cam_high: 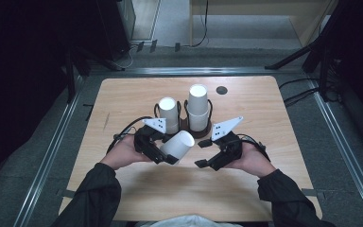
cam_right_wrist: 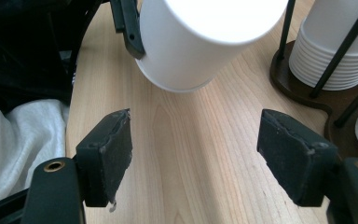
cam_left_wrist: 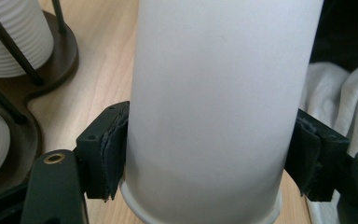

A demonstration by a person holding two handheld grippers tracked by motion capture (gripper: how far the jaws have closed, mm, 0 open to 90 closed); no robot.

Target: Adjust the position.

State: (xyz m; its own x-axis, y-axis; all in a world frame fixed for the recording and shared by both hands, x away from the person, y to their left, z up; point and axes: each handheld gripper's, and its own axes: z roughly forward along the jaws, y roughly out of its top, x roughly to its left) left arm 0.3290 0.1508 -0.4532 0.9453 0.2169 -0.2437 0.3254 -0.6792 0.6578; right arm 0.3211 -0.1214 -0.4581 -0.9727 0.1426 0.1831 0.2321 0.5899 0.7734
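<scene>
White cup point(cam_high: 179, 144) clamped in left fingers point(cam_left_wrist: 112, 154); right fingers point(cam_right_wrist: 114, 154) wide, holder point(cam_high: 203, 133) stacked

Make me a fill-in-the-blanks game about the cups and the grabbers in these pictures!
1. The left gripper is shut on a white ____.
2. The right gripper has its jaws ____.
3. The dark holder has ____ stacks of cups.
4. The holder stands on a ____ table.

Missing words: cup; open; two; wooden

Wooden table point(cam_high: 264, 101), grey floor point(cam_high: 333, 142), perhaps carpeted
</scene>
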